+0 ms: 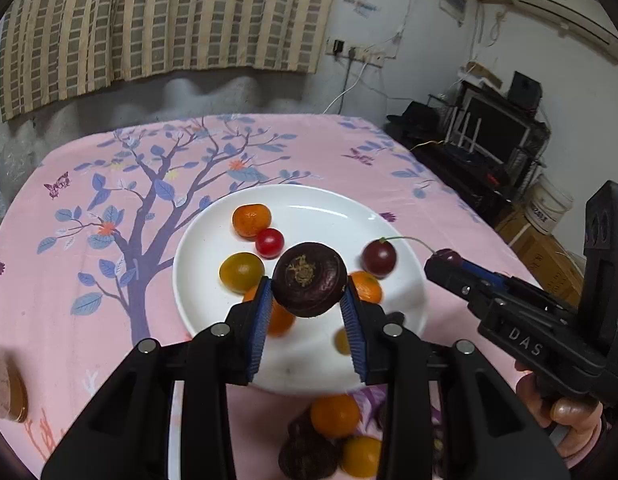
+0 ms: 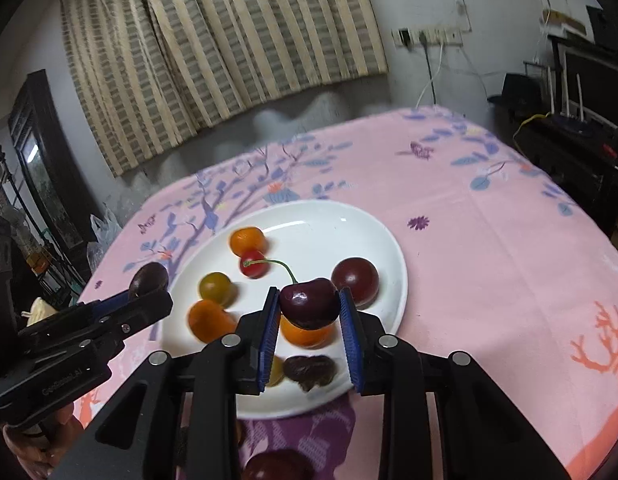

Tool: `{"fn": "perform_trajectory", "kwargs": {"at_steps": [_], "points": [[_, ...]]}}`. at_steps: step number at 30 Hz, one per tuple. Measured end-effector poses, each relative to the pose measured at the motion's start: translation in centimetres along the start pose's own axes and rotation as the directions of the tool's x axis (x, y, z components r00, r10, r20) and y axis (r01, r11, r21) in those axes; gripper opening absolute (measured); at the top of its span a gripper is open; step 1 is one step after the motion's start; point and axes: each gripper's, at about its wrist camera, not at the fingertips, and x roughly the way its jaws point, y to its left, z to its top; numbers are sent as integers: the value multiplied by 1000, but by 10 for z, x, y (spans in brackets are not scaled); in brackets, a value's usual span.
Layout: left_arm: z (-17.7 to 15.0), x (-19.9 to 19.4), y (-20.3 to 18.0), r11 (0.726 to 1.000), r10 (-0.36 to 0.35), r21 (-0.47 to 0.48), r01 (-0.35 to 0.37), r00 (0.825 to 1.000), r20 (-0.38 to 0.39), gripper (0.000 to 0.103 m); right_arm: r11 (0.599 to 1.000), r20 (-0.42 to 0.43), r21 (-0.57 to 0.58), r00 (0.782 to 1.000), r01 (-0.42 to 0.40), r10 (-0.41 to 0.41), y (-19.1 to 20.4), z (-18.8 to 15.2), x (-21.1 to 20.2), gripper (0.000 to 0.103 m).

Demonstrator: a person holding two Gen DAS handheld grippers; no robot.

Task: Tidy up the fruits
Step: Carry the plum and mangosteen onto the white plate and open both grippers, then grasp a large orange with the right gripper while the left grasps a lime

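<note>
The counter [image 1: 349, 152] wears pink cloth printed with a purple tree, blue leaves and butterflies. The plate [image 1: 309, 200] is white, carrying orange, yellow-green and red fruit. Both black tools have blue pads: the left hand-held gripper [image 1: 307, 300] grips a dark purple fruit [image 1: 309, 278], the right hand-held gripper [image 2: 309, 312] a maroon cherry [image 2: 309, 306], green-stemmed. Upper left, beige-grey checked curtains [image 1: 149, 20]; blurred lower fruit look brownish.

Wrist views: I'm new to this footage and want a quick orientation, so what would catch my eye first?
Each claw holds a fruit above the white plate. The left claw grips a dark purple round fruit, and the right claw grips a dark stemmed cherry. Small orange, yellow and red fruits lie scattered on the plate, which sits on a pink tree-patterned tablecloth.
</note>
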Motion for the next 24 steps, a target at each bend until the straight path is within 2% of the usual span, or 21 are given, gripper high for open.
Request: {"fn": "perform_trajectory", "kwargs": {"at_steps": [5, 6, 7, 8, 10, 13, 14, 17, 21, 24], "points": [[6, 30, 4, 999, 43, 3, -43, 998, -44, 36, 999, -40, -36, 999, -5, 3, 1, 8, 24, 31], [7, 33, 5, 999, 52, 0, -52, 998, -45, 42, 999, -46, -44, 999, -7, 5, 2, 7, 25, 45], [7, 34, 5, 998, 69, -2, -70, 997, -40, 64, 999, -48, -52, 999, -2, 0, 4, 6, 25, 52], [7, 31, 6, 996, 91, -2, -91, 996, -22, 77, 998, -42, -57, 999, 10, -13, 4, 5, 23, 53], [7, 23, 7, 993, 119, -3, -119, 993, 12, 86, 998, -45, -62, 999, -8, 6, 4, 4, 16, 56], [8, 7, 13, 992, 126, -30, -125, 992, 32, 89, 998, -18, -50, 999, -34, 34, 1, 3, -3, 60], [7, 1, 15, 991, 127, -42, -126, 991, 41, 94, 998, 0, -56, 1000, -30, 30, 0, 0, -12, 60], [-1, -16, 20, 985, 161, -69, -157, 986, 54, 96, 996, 12, -89, 1000, -14, 15, -3, -12, -26, 61], [-15, -28, 20, 983, 167, -77, -164, 985, 35, 96, 992, -14, -125, 1000, 6, -8, -9, -41, -44, 61], [-35, -37, 21, 983, 172, -73, -170, 985, 11, 96, 992, -73, -120, 997, -43, 34, -14, -65, -56, 61]]}}
